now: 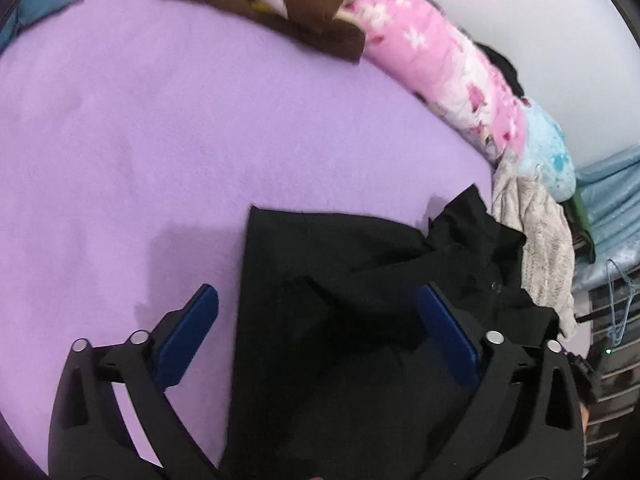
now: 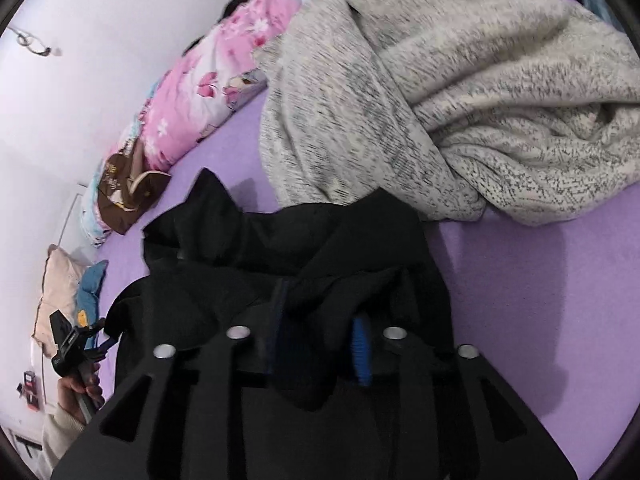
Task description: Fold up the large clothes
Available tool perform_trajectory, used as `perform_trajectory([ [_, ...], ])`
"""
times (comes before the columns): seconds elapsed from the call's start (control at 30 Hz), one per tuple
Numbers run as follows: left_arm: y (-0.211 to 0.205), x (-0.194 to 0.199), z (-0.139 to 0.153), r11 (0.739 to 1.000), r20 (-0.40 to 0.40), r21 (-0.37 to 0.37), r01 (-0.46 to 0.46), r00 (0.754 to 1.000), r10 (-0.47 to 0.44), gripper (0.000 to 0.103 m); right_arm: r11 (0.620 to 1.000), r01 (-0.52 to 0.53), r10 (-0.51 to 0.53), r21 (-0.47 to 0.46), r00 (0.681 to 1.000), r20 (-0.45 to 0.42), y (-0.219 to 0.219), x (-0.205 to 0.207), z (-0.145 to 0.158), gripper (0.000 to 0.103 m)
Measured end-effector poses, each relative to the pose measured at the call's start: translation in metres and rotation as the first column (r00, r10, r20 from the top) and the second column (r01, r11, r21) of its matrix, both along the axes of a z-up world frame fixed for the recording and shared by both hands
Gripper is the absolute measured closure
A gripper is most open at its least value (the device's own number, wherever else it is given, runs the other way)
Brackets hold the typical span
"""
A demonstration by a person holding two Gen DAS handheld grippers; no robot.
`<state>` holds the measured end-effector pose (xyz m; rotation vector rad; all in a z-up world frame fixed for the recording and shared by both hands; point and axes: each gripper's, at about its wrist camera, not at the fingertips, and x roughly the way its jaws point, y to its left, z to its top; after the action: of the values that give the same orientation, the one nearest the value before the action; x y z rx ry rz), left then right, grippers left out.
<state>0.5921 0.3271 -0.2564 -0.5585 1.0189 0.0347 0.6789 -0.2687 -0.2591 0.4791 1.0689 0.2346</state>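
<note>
A black garment (image 1: 340, 320) lies on the purple bed sheet (image 1: 140, 140), its left edge straight, its right side crumpled. My left gripper (image 1: 316, 312) is open, its blue pads spread wide over the garment's left edge, with nothing between them. In the right wrist view my right gripper (image 2: 320, 344) is shut on a bunched fold of the black garment (image 2: 280, 248), which drapes over its fingers. The left gripper (image 2: 76, 344) shows there at the far left, held in a hand.
A grey speckled knit garment (image 2: 440, 100) lies heaped beyond the black one, also in the left wrist view (image 1: 536, 248). Pink floral bedding (image 1: 440, 60) and a brown cloth (image 1: 304, 8) line the wall side. Pillows (image 2: 60, 288) lie at the bed's far end.
</note>
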Motion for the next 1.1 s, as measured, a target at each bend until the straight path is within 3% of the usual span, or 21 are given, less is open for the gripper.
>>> perform_trajectory([
  [0.07,0.002,-0.008,0.006,1.000,-0.006,0.011,0.004,1.000,-0.004,0.006,1.000,0.020,-0.020,0.001,0.999,0.028,0.000,-0.008,0.011,0.031],
  [0.27,-0.006,-0.052,0.023,0.999,0.040,-0.003,0.040,0.998,-0.040,0.006,1.000,0.004,-0.002,-0.016,0.994,0.106,0.004,-0.028,0.050,0.030],
  [0.43,-0.018,-0.105,0.024,0.999,0.071,-0.027,0.017,0.997,-0.015,0.006,0.999,-0.002,0.007,-0.042,0.992,0.127,0.009,-0.046,0.070,0.029],
  [0.73,-0.047,-0.205,0.000,1.000,0.086,-0.025,-0.012,0.996,0.015,0.006,0.988,-0.083,0.098,-0.128,0.988,0.117,0.036,-0.071,0.081,0.028],
  [0.83,-0.051,-0.221,-0.012,1.000,0.097,-0.018,-0.023,0.995,0.024,0.006,0.975,-0.130,0.151,-0.178,0.982,0.110,0.057,-0.072,0.084,0.028],
  [0.97,-0.048,-0.215,-0.024,1.000,0.097,0.002,-0.020,0.995,0.020,0.006,0.955,-0.202,0.228,-0.217,0.969,0.100,0.102,-0.063,0.090,0.028],
  [1.03,-0.042,-0.208,-0.024,0.999,0.103,0.035,-0.040,0.994,0.037,0.006,0.935,-0.256,0.287,-0.247,0.953,0.100,0.133,-0.056,0.095,0.028],
  [1.1,-0.036,-0.205,-0.026,0.999,0.098,0.014,-0.042,0.994,0.040,0.006,0.911,-0.300,0.340,-0.283,0.935,0.102,0.161,-0.049,0.098,0.022],
])
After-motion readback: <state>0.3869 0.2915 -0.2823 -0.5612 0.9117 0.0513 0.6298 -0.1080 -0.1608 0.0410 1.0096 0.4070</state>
